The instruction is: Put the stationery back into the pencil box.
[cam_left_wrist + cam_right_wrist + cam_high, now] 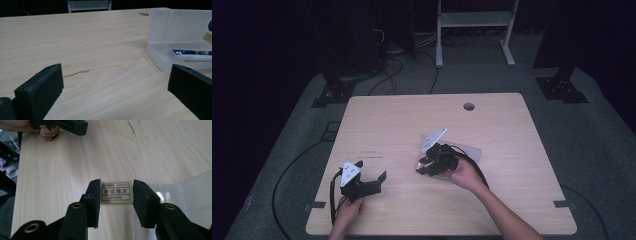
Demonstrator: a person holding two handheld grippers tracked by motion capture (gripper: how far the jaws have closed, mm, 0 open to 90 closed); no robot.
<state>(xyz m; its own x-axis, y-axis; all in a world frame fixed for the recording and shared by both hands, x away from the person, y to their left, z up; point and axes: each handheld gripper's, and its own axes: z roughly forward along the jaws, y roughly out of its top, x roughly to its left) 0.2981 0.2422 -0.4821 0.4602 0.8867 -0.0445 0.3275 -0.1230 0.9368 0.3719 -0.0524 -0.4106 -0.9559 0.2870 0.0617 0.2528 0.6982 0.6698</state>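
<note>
Holding an eraser [116,192] between the jaws of my right gripper [116,195], I noted it sat clamped across its two short ends, label face up toward the camera, raised above the table [62,170] just beside an open plastic box [192,195].

Handling, as I judged it: the eraser looked small, light and slightly rubbery, so it should give a little under pressure and not slip. The flat ends made a good hold; a harder squeeze seemed needless and might have bowed it.

Container: the box was clear, thin-walled and hinged, its lid [185,25] standing upright behind the shallow tray [162,56]. In the left gripper view a pen-like stick with a blue printed band [192,53] lay inside along the tray. I could not tell what else it held. The box seemed light enough to skid if nudged.

My left gripper [364,180] rested low near the front left of the table, jaws spread wide with nothing between them, well apart from the box. In the high view the right gripper [437,161] hung over the box's near edge.
</note>
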